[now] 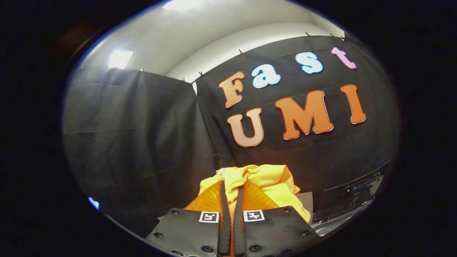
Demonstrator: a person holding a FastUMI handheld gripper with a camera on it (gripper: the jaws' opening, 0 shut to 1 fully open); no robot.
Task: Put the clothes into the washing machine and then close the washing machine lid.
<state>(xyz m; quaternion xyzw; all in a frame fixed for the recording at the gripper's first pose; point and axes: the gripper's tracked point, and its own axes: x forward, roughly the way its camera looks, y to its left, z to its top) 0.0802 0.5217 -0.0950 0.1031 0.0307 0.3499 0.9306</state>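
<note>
A yellow garment (264,182) is bunched up in my gripper (232,187), raised in the air in front of the black cloth wall. The two fingers stand almost together with a strip of the yellow cloth pinched between them. The rest of the garment bulges over and beyond the fingertips and hangs down to the right of them. Low to the right, past the garment, a dark panel with a handle (353,192) juts up, with a pale grey surface (332,225) under it; this looks like part of the washing machine, though I cannot tell for sure.
Black cloth walls (142,142) close off the space ahead and to the left, meeting in a corner. Above them are a white wall and ceiling lights (120,59).
</note>
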